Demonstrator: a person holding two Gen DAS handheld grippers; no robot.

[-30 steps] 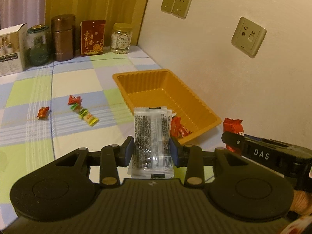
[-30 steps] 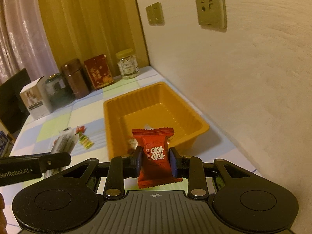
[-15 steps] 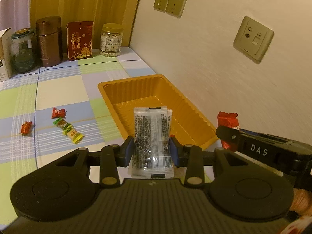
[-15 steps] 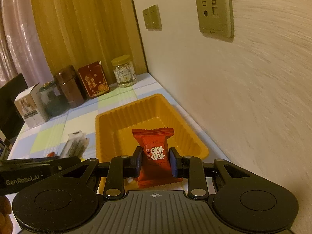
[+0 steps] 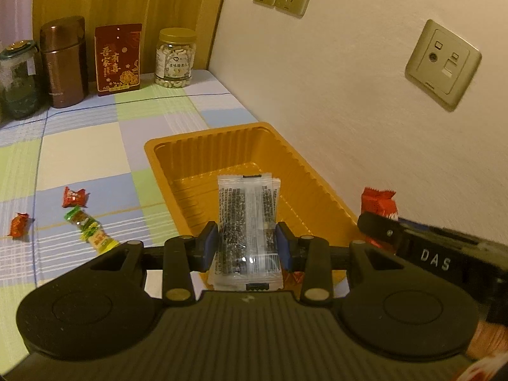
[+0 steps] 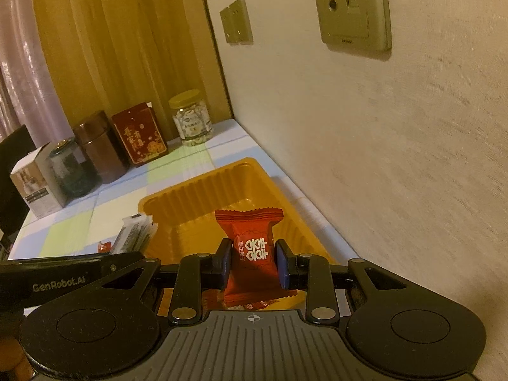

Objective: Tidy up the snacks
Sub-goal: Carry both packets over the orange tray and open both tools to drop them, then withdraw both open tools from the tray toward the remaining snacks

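My left gripper [image 5: 247,246] is shut on a clear snack packet [image 5: 247,216] with dark printing, held upright over the near end of the orange tray [image 5: 219,146]. A red candy [image 6: 249,247] with white characters stands upright in my right gripper [image 6: 250,265], which is shut on it above the tray's [image 6: 197,193] near end. The right gripper's side and its red candy [image 5: 379,200] show at the right of the left wrist view. In the right wrist view the clear packet [image 6: 133,233] shows at the left, above the left gripper's black arm.
Two small red candies [image 5: 74,197] [image 5: 19,225] and a green-yellow wrapped snack [image 5: 90,230] lie on the checked tablecloth left of the tray. Jars, a brown canister [image 5: 63,60], a red box [image 5: 118,58] and a nut jar [image 5: 174,57] line the back. The wall runs close along the right.
Both grippers have moved forward toward the tray, which now looks larger and sits right under the held snacks. The grips on the packet and the red candy are unchanged.
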